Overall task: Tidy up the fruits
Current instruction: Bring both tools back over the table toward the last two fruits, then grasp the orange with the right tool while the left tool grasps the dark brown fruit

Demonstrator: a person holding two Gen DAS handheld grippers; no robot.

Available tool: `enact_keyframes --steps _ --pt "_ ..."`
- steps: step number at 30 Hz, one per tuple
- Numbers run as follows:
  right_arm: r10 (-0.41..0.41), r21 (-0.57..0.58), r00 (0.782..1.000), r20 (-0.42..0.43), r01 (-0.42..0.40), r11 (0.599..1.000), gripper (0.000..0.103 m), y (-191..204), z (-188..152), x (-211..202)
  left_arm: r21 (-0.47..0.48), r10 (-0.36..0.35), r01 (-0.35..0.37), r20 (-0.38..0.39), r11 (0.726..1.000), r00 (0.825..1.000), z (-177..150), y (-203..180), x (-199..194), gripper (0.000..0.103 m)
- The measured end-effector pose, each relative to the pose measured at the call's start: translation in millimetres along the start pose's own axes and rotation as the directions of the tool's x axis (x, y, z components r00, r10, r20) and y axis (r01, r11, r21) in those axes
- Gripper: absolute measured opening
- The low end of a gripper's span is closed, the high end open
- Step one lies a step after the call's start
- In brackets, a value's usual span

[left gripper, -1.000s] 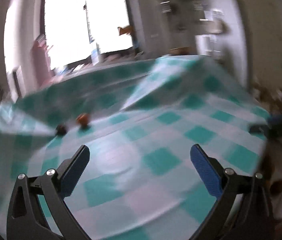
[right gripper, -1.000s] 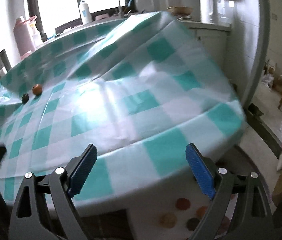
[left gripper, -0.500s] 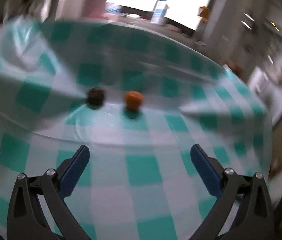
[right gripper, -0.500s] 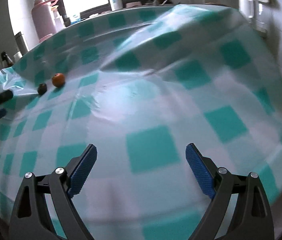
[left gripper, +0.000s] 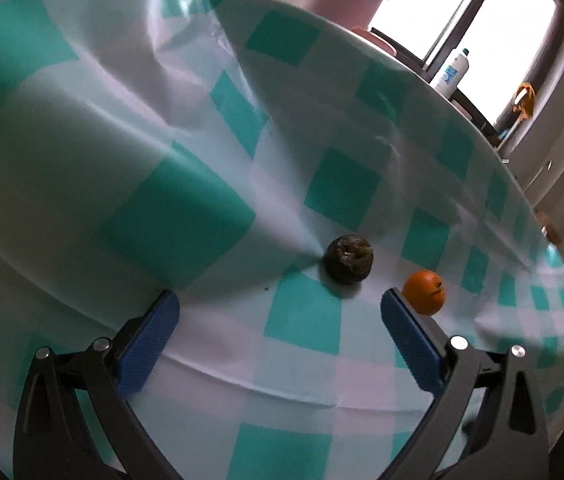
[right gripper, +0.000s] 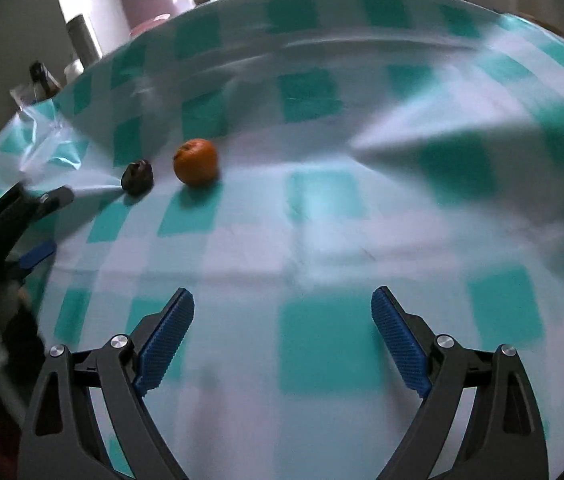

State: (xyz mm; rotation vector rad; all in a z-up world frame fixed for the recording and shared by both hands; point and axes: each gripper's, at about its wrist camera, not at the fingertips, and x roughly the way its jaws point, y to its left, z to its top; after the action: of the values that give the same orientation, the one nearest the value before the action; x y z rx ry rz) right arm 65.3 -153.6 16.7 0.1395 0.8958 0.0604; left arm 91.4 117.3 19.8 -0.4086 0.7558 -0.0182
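Task barely started, judging by the layout: two fruits loose on the worktop with its wrinkled teal-and-white checked plastic cloth (left gripper: 185, 220), nothing grasped. Small round orange citrus fruit (left gripper: 424, 292) just beside the dark shrivelled round fruit (left gripper: 348, 258), apart, not touching; same pair in the right wrist view, orange (right gripper: 195, 161) to the right of the dark one (right gripper: 137, 176). Left claw (left gripper: 279, 334) released, jaws spread wide, empty, hovering low over the cloth; dark fruit sits just ahead of the gap, a bit right of centre, orange right behind the tip of the right-hand blue pad (left gripper: 406, 332). Likely lining up on the dark fruit, though the orange is about as near. Right claw (right gripper: 282, 334) also released and empty, well back from both fruits, only bare cloth between its pads. Left claw visible at the left edge of the right wrist view (right gripper: 37, 224), close to the dark fruit. No bowl, tray or basket in either view, so destination unknown. Remaining: everything, both pickups and both placements. Risks: cloth ridge running up to the dark fruit could snag a pad; round fruits may roll if nudged; neighbour close enough to get knocked on closing. Background: white bottle (left gripper: 450, 70) by the window, off the cloth.
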Motion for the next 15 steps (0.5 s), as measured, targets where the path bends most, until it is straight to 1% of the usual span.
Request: enact_keyframes --steps 1,5,7,11,12,13,15 --pt "0.000 -0.006 1.000 -0.010 0.000 1.000 0.088 7.9 8.4 10.9 0.017 0.016 -0.016 -0.004 1.000 1.000 -1.6 -1.1 1.8 0.101" --pt "0.006 -0.044 1.000 -0.011 -0.006 0.999 0.088 36.4 42.5 45.5 0.045 0.027 -0.027 0.003 0.999 1.000 -1.0 -5.1 2.1 0.101" --pt "0.006 -0.052 1.000 -0.005 -0.006 0.999 0.085 45.0 57.0 58.2 0.047 0.029 -0.029 0.002 0.998 1.000 -1.6 -3.5 3.2 0.101" --pt "0.005 -0.072 1.000 -0.021 -0.006 0.997 0.075 58.3 77.8 82.4 0.057 0.032 -0.032 -0.004 0.998 0.999 -1.6 -4.9 5.7 0.101" --pt "-0.011 -0.084 1.000 -0.021 0.009 0.996 0.075 60.6 80.1 85.7 0.063 0.034 -0.034 -0.007 0.997 0.999 -1.9 -6.0 6.3 0.101" --pt "-0.035 -0.103 0.999 -0.012 0.034 0.994 0.072 64.1 82.4 87.7 0.069 0.036 -0.035 -0.010 0.997 0.999 -2.3 -6.9 6.8 0.101" --pt "-0.073 -0.140 0.997 0.001 0.072 0.987 0.060 68.8 82.0 87.6 0.076 0.038 -0.038 -0.011 0.996 0.999 -3.2 -8.3 7.8 0.101"
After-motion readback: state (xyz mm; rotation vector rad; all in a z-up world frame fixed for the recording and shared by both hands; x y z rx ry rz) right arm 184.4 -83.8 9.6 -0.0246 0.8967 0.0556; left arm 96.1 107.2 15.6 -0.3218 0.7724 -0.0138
